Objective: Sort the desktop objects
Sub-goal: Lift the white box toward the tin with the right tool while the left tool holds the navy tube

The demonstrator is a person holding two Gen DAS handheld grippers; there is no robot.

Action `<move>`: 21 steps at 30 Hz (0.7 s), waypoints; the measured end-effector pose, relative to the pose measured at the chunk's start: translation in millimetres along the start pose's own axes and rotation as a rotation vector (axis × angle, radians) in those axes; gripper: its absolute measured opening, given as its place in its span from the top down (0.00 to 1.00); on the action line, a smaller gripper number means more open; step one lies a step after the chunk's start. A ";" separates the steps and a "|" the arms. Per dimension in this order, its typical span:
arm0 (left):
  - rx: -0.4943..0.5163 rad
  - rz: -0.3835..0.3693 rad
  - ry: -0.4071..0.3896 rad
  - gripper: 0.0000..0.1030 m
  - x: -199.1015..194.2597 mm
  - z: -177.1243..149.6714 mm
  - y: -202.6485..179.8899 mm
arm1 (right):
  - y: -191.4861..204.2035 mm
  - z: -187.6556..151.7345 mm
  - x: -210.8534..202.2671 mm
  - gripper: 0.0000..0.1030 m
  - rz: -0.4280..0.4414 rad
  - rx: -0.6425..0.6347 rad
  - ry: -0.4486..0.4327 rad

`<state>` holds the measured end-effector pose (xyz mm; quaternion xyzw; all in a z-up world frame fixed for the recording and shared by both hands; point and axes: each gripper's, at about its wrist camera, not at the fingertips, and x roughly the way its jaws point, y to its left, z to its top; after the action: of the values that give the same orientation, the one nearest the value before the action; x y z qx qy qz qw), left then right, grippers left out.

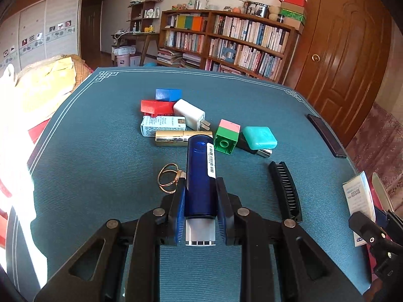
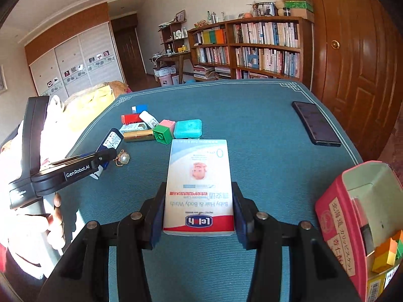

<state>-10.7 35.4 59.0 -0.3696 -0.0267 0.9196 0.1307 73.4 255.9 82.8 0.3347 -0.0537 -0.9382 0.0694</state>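
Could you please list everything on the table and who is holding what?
Blue tube: 1, dark blue, in left gripper.
Baby wash box: 1, white, in right gripper.
Blocks: 3; blue, red, green-pink; far cluster.
Charger: 1, white, beside red block.
Gold tube: 1, cluster front.
Teal case: 1, right of cluster.
Comb: 1, black, right.
Phone: 1, black, right edge.
Rings: gold, left of tube.
Pink box: 1, near right.
Left gripper: shut.
Right gripper: shut.
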 end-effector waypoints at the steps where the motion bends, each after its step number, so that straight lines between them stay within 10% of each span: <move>1: 0.007 -0.009 0.000 0.77 -1.1 -0.5 -5.5 | -4.6 -0.4 -2.7 0.51 -0.010 0.006 -0.003; 21: 0.237 -0.171 0.014 0.77 -15.2 -8.4 -150.1 | -127.3 -24.7 -77.8 0.51 -0.250 0.141 -0.053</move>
<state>38.7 175.8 85.0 -0.3545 0.0514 0.8992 0.2513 136.8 392.8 93.3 0.3178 -0.0791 -0.9420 -0.0731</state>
